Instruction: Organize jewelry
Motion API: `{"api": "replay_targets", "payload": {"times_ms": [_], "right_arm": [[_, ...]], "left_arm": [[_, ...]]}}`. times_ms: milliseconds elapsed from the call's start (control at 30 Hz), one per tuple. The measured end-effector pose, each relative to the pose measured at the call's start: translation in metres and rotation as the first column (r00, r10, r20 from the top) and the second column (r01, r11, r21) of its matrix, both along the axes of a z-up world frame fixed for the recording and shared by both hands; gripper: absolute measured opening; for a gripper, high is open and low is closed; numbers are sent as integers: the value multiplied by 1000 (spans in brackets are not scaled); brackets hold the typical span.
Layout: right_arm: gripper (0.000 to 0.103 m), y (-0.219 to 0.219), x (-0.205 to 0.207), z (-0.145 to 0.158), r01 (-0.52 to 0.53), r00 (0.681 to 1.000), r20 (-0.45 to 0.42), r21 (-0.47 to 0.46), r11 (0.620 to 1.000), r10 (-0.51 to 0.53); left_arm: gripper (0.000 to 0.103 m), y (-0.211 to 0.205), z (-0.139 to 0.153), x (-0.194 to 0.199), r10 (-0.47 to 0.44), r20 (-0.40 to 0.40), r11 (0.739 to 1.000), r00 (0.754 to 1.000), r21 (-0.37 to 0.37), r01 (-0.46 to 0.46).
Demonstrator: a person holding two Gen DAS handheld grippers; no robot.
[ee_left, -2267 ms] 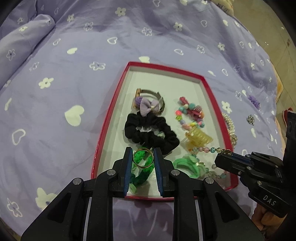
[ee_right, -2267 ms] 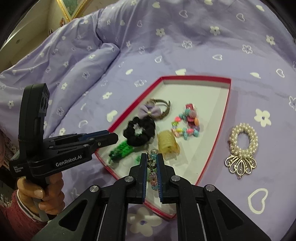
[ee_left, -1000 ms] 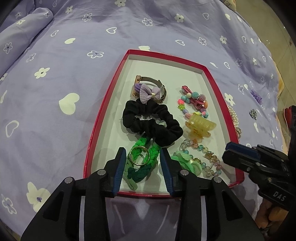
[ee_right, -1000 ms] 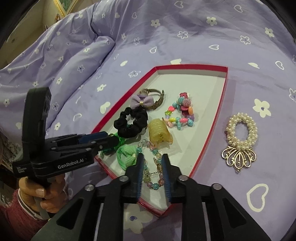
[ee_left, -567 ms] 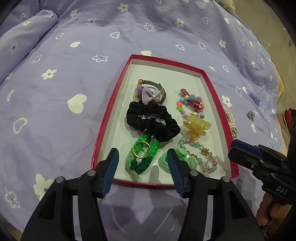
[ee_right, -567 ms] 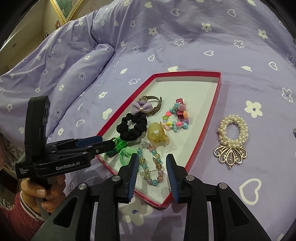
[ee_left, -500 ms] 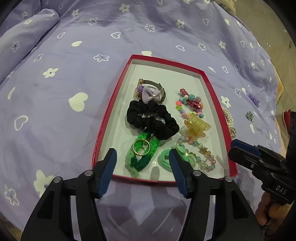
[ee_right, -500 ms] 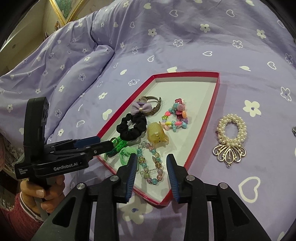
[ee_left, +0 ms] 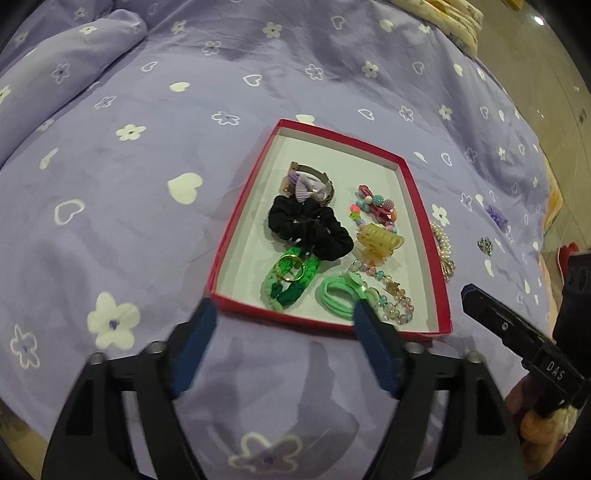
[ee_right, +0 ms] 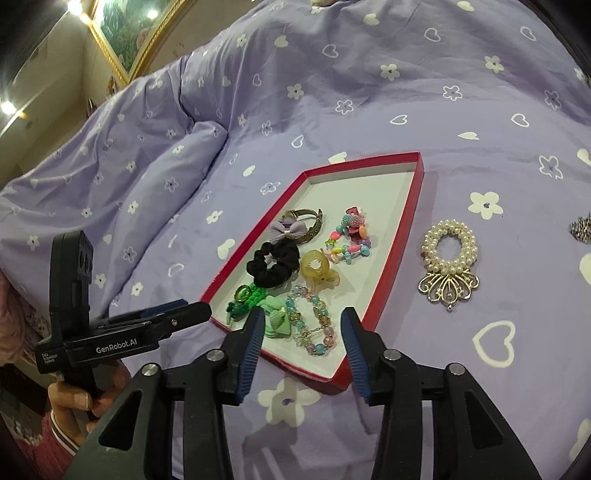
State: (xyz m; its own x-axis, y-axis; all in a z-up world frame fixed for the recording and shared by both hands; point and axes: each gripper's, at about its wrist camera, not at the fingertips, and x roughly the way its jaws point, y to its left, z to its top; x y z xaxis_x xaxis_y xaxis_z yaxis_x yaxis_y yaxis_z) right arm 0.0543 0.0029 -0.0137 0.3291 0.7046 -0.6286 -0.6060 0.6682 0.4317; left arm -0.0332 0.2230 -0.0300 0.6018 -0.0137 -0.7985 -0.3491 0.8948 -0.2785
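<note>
Bedroom, lilac bedspread [ee_left: 155,110] w/ white hearts & flowers; gilt-framed picture [ee_right: 122,33] on the wall behind. Both grippers hang above the spread just short of the tray's near edge, neither holding anything.

Left gripper [ee_left: 284,341]: jaws spread wide, empty. Right gripper [ee_right: 301,343]: same, jaws apart, nothing btwn them.

Red tray [ee_right: 397,254] w/ white floor lies on the spread. At its near edge: pale green hair ties [ee_left: 338,293] and the pastel bead bracelet [ee_right: 312,323], touching. Near-left: braided green tie [ee_left: 286,282] w/ a gold ring [ee_left: 290,267] lying on it. Mid-tray: black scrunchie [ee_left: 308,227], amber claw clip [ee_left: 376,242] beside it. Further back: lilac bow on a metal cuff [ee_left: 310,186], and a colourful bead clip [ee_left: 373,208] toward the right edge. Far end of the tray bare.

Outside the tray, just off its right edge: pearl band w/ gold filigree charm [ee_right: 448,260]. Further right, two small pieces on the spread, too small to ID.

Judgement: btwn picks; several items still loose. Next prob. the pearl band: right gripper swings right, comes down over the beads, closes gently, carries to the bare far end.
</note>
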Motion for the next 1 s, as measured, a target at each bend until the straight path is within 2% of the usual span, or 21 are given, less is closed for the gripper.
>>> {"api": "replay_targets", "payload": {"times_ms": [67, 233, 367, 533, 733, 833, 900, 1000], "right_arm": [[52, -3, -4, -1, 9, 1000, -5, 23, 1000, -9], [66, -10, -19, -3, 20, 1000, 22, 66, 998, -21], [76, -19, -33, -2, 44, 998, 50, 92, 995, -49], [90, -30, -47, 0, 79, 992, 91, 114, 990, -90], [91, -27, -57, 10, 73, 986, 148, 29, 997, -77], [94, -25, -61, 31, 68, 974, 216, -9, 998, -64], [102, -26, -62, 47, 77, 963, 259, -31, 997, -66], [103, -24, -63, 70, 78, 942, 330, -55, 995, -55]], "left_arm": [[91, 0, 1, -5, 14, 2, 1000, 1000, -2, -14], [91, -4, 4, -19, 19, 20, 1000, 1000, 4, -19], [94, -10, 7, -34, 36, 46, 998, 998, 41, -38], [95, -17, 5, -47, 41, 43, 995, 998, 86, -44], [95, -27, 24, -56, 33, 70, 984, 997, 175, -45], [100, -34, 43, -57, 4, 95, 970, 995, 240, -27], [103, -37, 57, -58, -17, 127, 962, 992, 274, -18], [103, -40, 61, -52, -35, 133, 950, 991, 311, -8]]}}
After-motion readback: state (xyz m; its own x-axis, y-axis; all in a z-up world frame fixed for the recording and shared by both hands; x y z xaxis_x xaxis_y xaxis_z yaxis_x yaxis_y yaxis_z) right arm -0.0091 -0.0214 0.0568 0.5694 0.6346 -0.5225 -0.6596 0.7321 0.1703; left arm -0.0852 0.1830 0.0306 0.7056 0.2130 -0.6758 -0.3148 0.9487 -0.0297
